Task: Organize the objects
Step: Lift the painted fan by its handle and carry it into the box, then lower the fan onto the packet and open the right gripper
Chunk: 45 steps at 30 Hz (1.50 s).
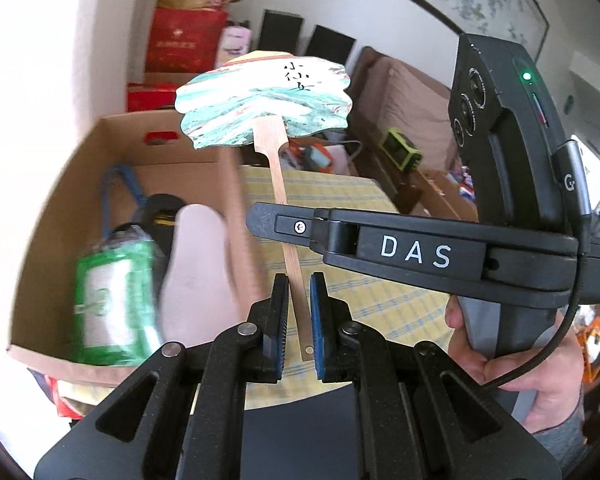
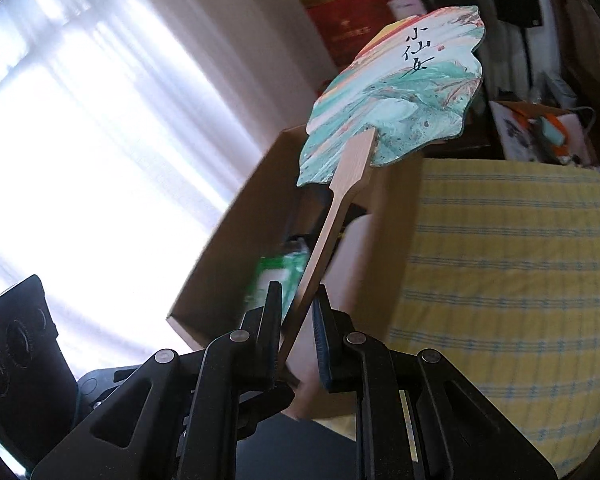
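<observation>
Closest to the lens in both views is the wooden handle (image 1: 291, 248) of a paddle fan (image 1: 264, 98), so starting there. In the right wrist view the right hand-held gripper (image 2: 297, 340) looks clamped on the lower end of that handle, which runs up at a slant between its fingers (image 2: 269, 320) to the fan's marbled green, white and red face with black brush characters on it. In the left wrist view the left hand-held gripper (image 1: 299, 320) has its blue-padded fingers (image 1: 318, 320) sitting a little apart on either side of the handle's bottom end, with visible gaps, so not squeezing it as far as I can see. The right tool crosses that same view over the handle, with "DAS" printed on it and the person's right hand (image 1: 512, 360) wrapped round its grip. The fan is up in the air, its head over the near-right edge of an open cardboard box (image 1: 60, 220). Inside the box there's a green packet (image 1: 108, 300), a pale flat thing (image 1: 198, 276) that's too blurry to name, a dark object and a blue cord. Just right of the box is a surface under a yellow checked cloth (image 2: 512, 264). Red gift bags (image 1: 180, 40) are stacked against the wall behind.
</observation>
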### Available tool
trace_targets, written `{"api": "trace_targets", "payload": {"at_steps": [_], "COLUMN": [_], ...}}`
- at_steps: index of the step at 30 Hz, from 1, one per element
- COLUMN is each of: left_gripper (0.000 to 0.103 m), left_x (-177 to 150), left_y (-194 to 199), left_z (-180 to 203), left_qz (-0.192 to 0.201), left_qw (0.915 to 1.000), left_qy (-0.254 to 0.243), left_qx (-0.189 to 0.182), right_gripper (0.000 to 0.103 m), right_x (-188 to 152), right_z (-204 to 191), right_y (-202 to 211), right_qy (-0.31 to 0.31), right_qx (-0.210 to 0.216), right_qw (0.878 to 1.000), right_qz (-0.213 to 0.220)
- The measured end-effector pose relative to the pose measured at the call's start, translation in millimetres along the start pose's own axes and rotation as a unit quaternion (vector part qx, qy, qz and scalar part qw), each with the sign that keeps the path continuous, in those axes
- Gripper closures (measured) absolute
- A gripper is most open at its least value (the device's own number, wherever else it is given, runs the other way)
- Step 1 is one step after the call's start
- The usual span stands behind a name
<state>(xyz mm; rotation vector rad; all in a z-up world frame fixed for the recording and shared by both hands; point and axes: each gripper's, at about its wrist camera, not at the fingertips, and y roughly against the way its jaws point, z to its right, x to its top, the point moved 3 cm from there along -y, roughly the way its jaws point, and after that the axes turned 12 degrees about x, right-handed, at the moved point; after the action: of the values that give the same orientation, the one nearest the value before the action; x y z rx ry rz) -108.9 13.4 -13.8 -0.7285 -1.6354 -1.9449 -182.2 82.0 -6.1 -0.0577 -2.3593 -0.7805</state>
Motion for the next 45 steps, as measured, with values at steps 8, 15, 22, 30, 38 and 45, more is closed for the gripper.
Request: {"api": "trace_targets", "payload": {"at_steps": [8,15,22,30,38,45], "left_gripper": [0.093,0.093,0.093,0.093,0.093,0.08], "left_x": [-4.9,-15.8,-14.9,-11.2,-14.8,-18.5], "left_y": [-5.9,-20.8,-36.6,-49.7,-72.0,-72.6], "left_z": [-48.0,-77.6,-94.5,-102.8,-117.2,-122.9], "left_qz": [-0.011,-0.032,-0.047,-0.063,-0.094,-0.09], "left_qw": [0.999,0.9972,0.9957,0.9941,0.9891,0.9888], "left_qy": [0.023,0.038,0.044,0.044,0.058,0.074], "left_qx": [0.038,0.057,0.067,0.077,0.097,0.093], "right_gripper": [0.087,0.087,0.087,0.087,0.068,0.061], "right_x": [6.3,1.1,0.2,-0.2,-2.3,-0.2], "right_z": [-7.8,-2.3,4.7,5.5,0.2,-9.1], "right_y": [-57.5,-96.8,-123.7,-143.7,-133.5,-97.8], "right_qy": [-0.001,-0.007,-0.02,-0.03,-0.01,0.022], "right_qx": [0.023,0.02,0.01,0.004,-0.026,-0.04], "right_qw": [0.999,0.998,0.996,0.994,0.994,0.996], "right_qz": [-0.035,-0.067,-0.09,-0.109,-0.11,-0.082]}}
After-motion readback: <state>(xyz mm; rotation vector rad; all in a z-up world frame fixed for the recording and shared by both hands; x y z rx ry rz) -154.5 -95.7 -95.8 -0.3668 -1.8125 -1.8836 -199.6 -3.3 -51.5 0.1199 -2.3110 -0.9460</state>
